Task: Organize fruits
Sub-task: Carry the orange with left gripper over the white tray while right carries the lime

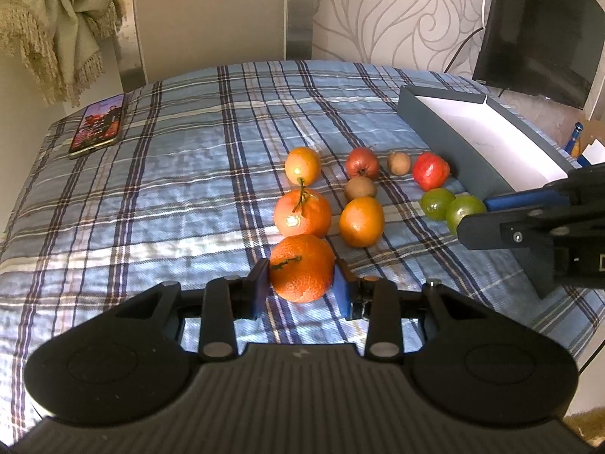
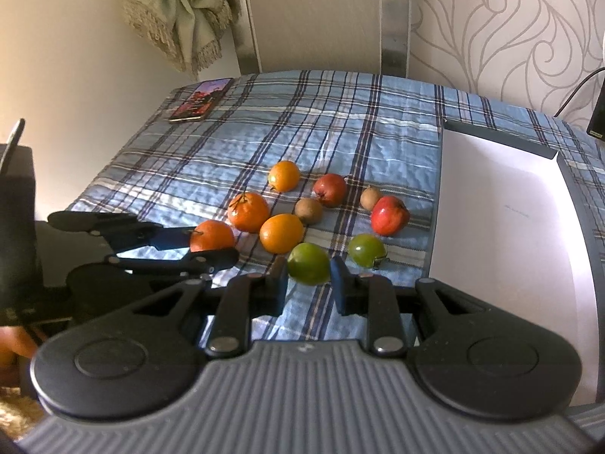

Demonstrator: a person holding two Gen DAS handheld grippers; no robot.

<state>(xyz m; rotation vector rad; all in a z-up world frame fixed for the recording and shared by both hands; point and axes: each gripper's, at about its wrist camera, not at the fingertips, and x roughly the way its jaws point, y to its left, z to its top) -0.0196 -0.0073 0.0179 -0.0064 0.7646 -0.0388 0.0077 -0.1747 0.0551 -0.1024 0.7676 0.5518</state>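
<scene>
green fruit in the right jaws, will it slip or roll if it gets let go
The green fruit looks round and glossy, so it may slip between the narrow pads. Set down, it would probably roll, though the rumpled checked cloth might slow it. It looks firm, unlikely to squash.

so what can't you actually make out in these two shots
- Box floor: left wrist view, its near wall hides it.
- Second green fruit: left wrist view, partly behind the right tool.
- Phone screen: both views, too small to read.
- Dark screen: cut off by the frame edge.
</scene>
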